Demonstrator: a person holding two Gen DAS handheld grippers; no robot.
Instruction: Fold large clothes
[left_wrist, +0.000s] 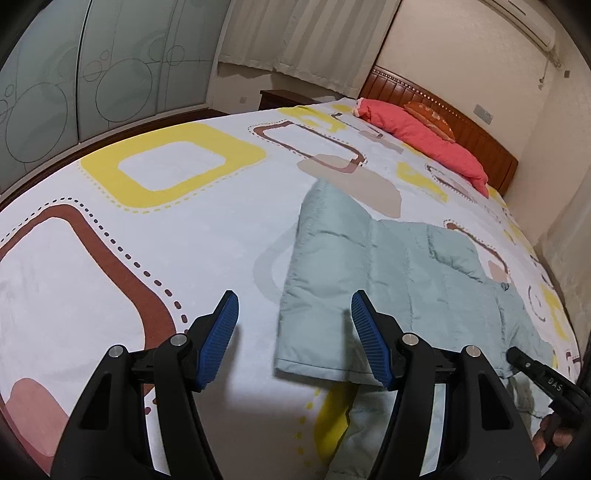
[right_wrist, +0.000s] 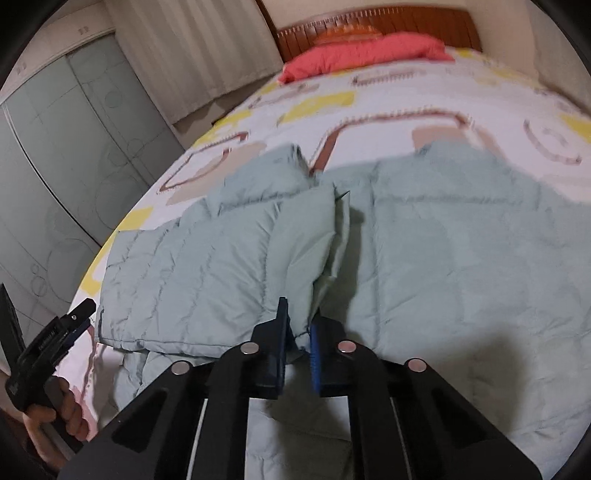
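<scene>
- Right now the right gripper (right_wrist: 298, 354) has its blue-padded fingers (right_wrist: 314, 363) pressed together on a fold of the pale green puffer jacket (right_wrist: 443, 258); a thin ridge of the fabric sits pinched between the pads near the jacket's near hem.
- Beside that, the left gripper (left_wrist: 293, 339) holds its fingers (left_wrist: 218, 339) spread apart with nothing between them, above the bedspread and the near left corner of the jacket's folded sleeve.
- In the right wrist view the left gripper shows at the lower left, held in a person's hand (right_wrist: 55, 413) just off the bed's near edge.
- In the left wrist view the tip of the right gripper (left_wrist: 532, 369) shows at the lower right, against the jacket.
- The jacket lies flat across the near part of the bed, quilted side up, one sleeve (left_wrist: 332, 258) folded over and pointing toward the head of the bed.
- Under it is a white bedspread (left_wrist: 184, 240) printed with yellow and brown rounded squares.
- At the far end lie a coral pillow (left_wrist: 424, 140) and an orange cushion (left_wrist: 430, 118), both against the wooden headboard (left_wrist: 480, 136).
- Frosted wardrobe doors (left_wrist: 55, 92) stand along the bed's left side, with pale curtains (left_wrist: 303, 37) past them.
</scene>
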